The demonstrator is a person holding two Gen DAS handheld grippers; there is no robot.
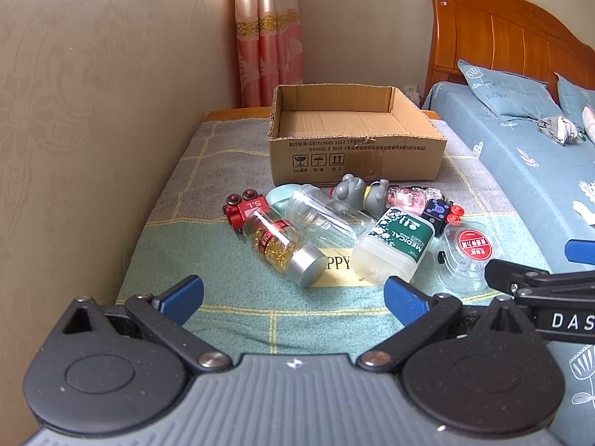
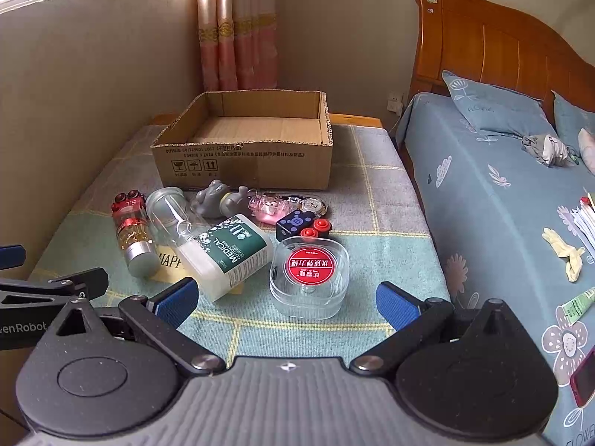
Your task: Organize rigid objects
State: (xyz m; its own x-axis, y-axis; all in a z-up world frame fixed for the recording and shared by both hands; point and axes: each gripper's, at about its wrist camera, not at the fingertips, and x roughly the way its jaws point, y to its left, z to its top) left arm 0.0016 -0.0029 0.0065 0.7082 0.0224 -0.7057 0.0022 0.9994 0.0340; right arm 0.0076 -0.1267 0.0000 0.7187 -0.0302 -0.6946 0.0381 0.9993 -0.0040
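Both tools (image 1: 293, 299) (image 2: 288, 303) spread wide, level

Our left claw (image 1: 293, 299) hangs spread wide over the counter (image 1: 167, 245), where bottles and toys lie heaped before an empty cardboard box (image 1: 357, 160); bed (image 1: 520, 156) alongside.

The mat's yellow label (image 1: 340, 265) was half covered by the bottles, so only some letters showed; the small print on the cardboard box (image 2: 238, 154) was too fine to read
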